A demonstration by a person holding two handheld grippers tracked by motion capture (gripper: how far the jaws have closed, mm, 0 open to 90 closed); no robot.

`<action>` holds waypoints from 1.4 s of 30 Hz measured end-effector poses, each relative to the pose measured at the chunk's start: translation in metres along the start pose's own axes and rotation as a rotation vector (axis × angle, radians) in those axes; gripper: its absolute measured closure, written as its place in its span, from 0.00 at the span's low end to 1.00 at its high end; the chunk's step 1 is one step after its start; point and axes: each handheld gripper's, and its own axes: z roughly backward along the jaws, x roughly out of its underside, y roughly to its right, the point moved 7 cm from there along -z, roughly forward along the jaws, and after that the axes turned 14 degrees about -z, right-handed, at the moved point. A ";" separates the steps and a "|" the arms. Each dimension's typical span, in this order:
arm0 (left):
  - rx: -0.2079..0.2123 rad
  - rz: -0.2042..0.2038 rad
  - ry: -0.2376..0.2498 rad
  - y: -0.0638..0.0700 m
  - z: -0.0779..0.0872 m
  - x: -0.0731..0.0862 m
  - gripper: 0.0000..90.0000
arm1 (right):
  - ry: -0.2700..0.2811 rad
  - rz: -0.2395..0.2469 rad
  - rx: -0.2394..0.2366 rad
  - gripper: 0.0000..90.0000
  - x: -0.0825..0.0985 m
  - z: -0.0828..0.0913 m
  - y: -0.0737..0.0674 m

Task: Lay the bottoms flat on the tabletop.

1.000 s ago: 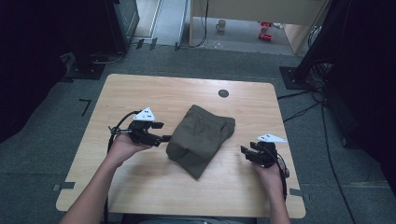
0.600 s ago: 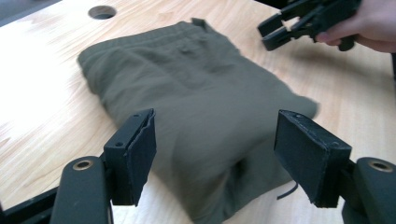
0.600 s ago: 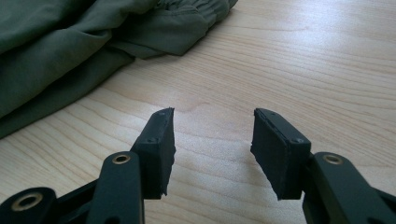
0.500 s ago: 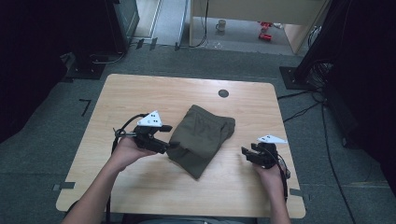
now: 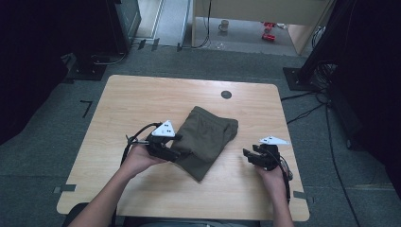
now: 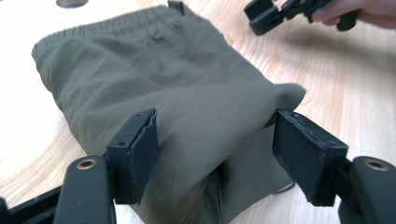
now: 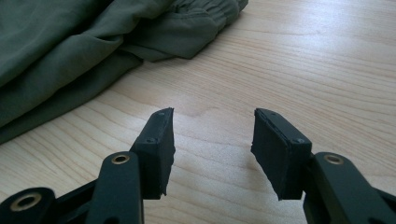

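Grey carpet surrounds a light wooden table point(image 5: 142, 99); dark equipment stands to both sides, and cables trail on the floor off the table's right edge. From the high view we log one pair of olive-green shorts point(image 5: 208, 135), folded, lying about mid-table and slightly toward the near edge, waistband toward the far right corner. One small dark round disc point(image 5: 226, 94) sits near the far edge. The left gripper point(image 5: 177, 152) is at the shorts' left edge, held in a hand point(image 5: 139, 158). The right gripper point(image 5: 249, 156) sits near the right edge, apart from the cloth, also in a hand point(image 5: 272, 175).

Left gripper view: the left gripper's jaws stand spread with a raised fold of the shorts point(image 6: 187, 93) between them; the cloth reaches both pads but we cannot tell that it is clamped. The right gripper point(image 6: 254, 14) shows at top right, over bare wood.

Right gripper view: the right gripper point(image 7: 212, 140) has its jaws apart with nothing between them, over bare table; the shorts point(image 7: 70, 46) lie at upper left, the elastic waistband nearest.

Risks, as we judge them: if the left jaws close on this thick bunch they may catch several layers at once, so a lift would drag the whole bundle instead of opening a fold. A shallow bite could let the slick fabric slip out. With the right gripper idle, nothing pins the shorts against sliding.

Count: one table, one pair of shorts, one disc, two grippers, two hands.
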 end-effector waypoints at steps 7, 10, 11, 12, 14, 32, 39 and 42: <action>0.021 -0.008 0.006 0.006 0.002 0.002 0.29 | -0.001 0.001 -0.002 0.54 0.000 0.000 -0.001; 0.008 -0.004 -0.004 0.005 -0.003 0.003 0.30 | 0.000 0.001 -0.005 0.54 0.000 -0.001 -0.002; -0.006 -0.012 -0.014 0.005 -0.005 0.004 0.31 | 0.000 0.003 -0.007 0.54 0.000 -0.001 -0.003; -0.028 -0.025 -0.024 0.004 -0.007 0.005 0.34 | 0.001 0.006 -0.009 0.54 0.000 -0.001 -0.004; -0.082 -0.041 -0.029 0.001 -0.007 0.006 0.46 | 0.006 0.006 -0.017 0.54 -0.001 -0.001 -0.006; -0.153 0.206 0.065 -0.034 0.016 0.016 0.94 | 0.045 0.063 -0.106 0.72 -0.007 -0.009 -0.049; -0.171 0.260 0.082 -0.040 0.022 0.024 0.94 | 0.085 0.115 -0.154 0.83 -0.017 -0.014 -0.072; -0.181 0.260 0.077 -0.041 0.023 0.026 0.94 | 0.090 0.144 -0.170 0.85 -0.022 -0.019 -0.086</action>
